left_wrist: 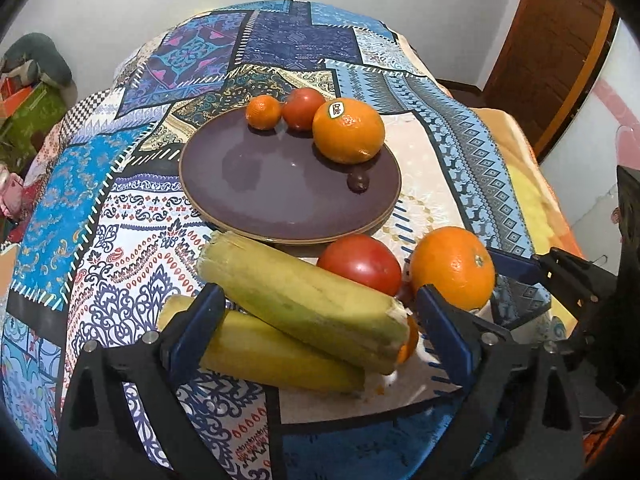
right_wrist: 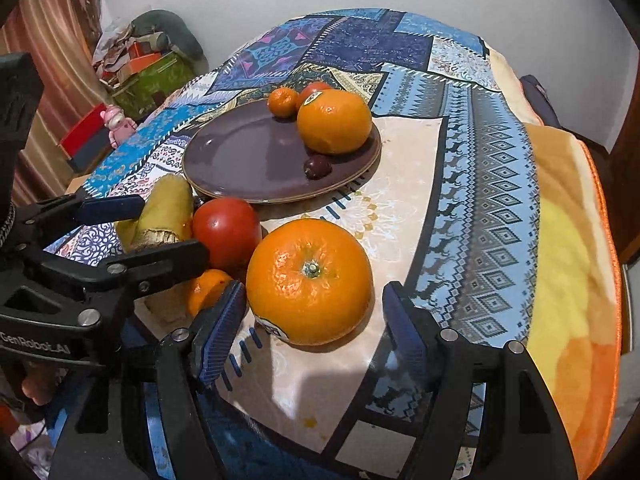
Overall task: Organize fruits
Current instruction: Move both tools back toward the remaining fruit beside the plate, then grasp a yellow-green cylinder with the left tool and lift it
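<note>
Two tongs released: right tongs (right_wrist: 314, 322) straddle orange (right_wrist: 308, 282); left tongs (left_wrist: 320, 312) straddle crosswise corn (left_wrist: 298, 300).

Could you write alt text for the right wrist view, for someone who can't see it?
An open right gripper straddles a large orange on a patchwork tablecloth; behind, a purple plate holds more fruit.
</note>
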The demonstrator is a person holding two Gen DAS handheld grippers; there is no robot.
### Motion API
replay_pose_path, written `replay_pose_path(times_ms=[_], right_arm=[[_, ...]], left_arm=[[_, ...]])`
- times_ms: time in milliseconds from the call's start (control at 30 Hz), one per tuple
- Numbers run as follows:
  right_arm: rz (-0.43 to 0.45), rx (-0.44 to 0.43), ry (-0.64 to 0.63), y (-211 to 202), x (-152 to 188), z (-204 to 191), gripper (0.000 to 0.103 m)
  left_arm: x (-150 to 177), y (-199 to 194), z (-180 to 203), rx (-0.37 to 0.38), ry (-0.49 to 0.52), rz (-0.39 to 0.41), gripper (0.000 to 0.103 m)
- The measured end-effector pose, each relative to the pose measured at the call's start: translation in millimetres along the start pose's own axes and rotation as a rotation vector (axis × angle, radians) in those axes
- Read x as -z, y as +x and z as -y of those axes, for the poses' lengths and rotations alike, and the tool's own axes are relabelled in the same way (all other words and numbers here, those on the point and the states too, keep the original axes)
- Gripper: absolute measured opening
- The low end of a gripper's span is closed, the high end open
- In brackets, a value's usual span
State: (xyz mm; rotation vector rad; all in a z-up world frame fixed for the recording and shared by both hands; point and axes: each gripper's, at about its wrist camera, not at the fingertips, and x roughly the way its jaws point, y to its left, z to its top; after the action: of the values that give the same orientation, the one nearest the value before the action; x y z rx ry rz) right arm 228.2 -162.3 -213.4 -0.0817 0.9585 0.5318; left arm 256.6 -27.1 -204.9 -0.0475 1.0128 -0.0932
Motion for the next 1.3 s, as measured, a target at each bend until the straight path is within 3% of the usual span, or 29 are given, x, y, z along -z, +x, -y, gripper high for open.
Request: replay_pose_path(times_ms=[67, 300, 567, 700, 933, 1033, 1167, 1200, 1300], right_arm=[[-0.002, -0.005, 0.005, 2, 0, -1, 0.066], [0.0, -0.029, 0.029, -1, 2, 3, 0.063], [0.012, -0.021, 0.047, -11, 3, 4, 0.063], [0.027, -0.021, 0.054, -18, 2, 4, 0.062], [0.043, -0.02, 0.06, -24, 0, 2, 0.062], [0.042, -0.018, 0.06, -23, -1, 2, 0.062], [0.042, -0.018, 0.055, -23, -2, 1, 0.062], [0.042, -0.019, 0.053, -23, -2, 0, 0.062], [0.047, -0.018, 0.049, -24, -4, -1, 0.062]], left_arm=[[1, -1, 0, -0.03, 0.005, 0.009, 0.084], [5, -17, -24, 0.046, -0.021, 0.013, 0.066], [22, -40, -60, 0.02, -0.084, 0.024, 0.065], [34, -38, -76, -0.034, -0.103, -0.008, 0.055], [35, -41, -91, -0.039, -0.119, -0.03, 0.055], [30, -48, -84, 0.011, -0.101, -0.018, 0.055], [20, -59, -74, 0.043, -0.085, 0.03, 0.063], [16, -60, -71, 0.043, -0.079, 0.041, 0.068], [4, -56, -65, 0.023, -0.073, 0.048, 0.071]])
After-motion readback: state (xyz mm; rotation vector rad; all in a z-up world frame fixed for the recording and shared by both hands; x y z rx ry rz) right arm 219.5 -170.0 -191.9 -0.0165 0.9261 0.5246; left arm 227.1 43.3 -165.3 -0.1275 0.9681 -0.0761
